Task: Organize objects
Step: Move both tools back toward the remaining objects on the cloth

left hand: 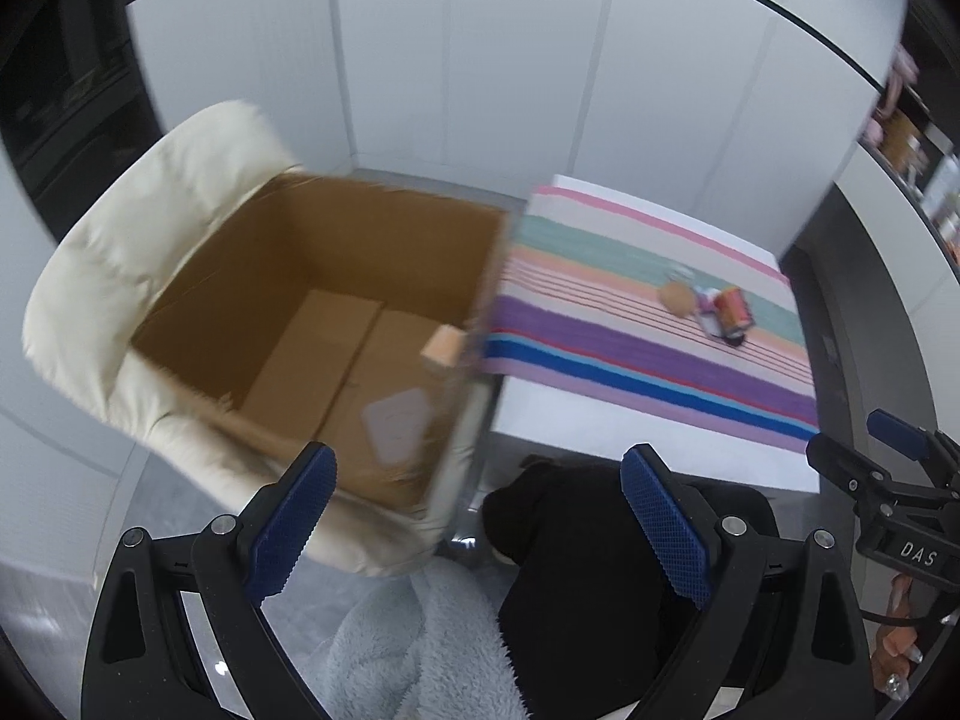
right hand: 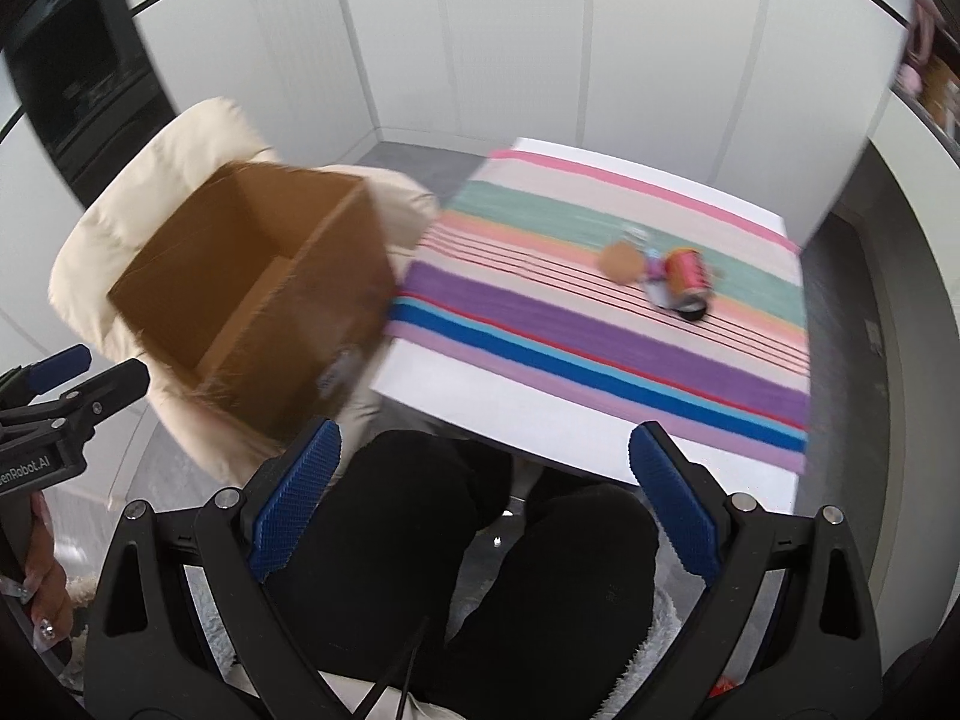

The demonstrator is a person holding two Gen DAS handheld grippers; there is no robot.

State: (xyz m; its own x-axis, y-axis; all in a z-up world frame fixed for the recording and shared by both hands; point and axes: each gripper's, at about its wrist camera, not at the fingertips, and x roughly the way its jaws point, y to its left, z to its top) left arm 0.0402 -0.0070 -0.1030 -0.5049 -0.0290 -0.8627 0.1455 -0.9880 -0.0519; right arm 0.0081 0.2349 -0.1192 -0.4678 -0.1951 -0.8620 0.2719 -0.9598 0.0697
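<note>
Objects left: a small cluster sits well out on the striped cloth [right hand: 600, 348] of the worktop [right hand: 540, 426] — an orange-red can [right hand: 687, 273] lying on its side, a round tan piece [right hand: 621, 262] just beside it, and smaller items too blurred to name.
Objects stored: inside the cardboard box [left hand: 336, 312] a small peach-coloured block [left hand: 443, 354] shows by the right wall and a pale flat card [left hand: 399, 423] lies on the floor flaps; it cannot be told whether the block rests or is falling.
Progress: judged partway, with the cluster not yet boxed.
Box: open-topped brown corrugated card with frayed edges, resting on a cream padded chair [left hand: 120, 276] beside the worktop.
Cloth: woven-looking bands of pink, teal, peach, purple and blue over a white top.
Left claw [left hand: 474, 516]: spread wide and empty, its blue ribbed pads [left hand: 288, 516] above the box's near edge.
Right claw [right hand: 480, 498]: likewise gaping, holding nothing, over dark-trousered knees [right hand: 540, 570].
Lap: fluffy grey fleece [left hand: 414, 648].
</note>
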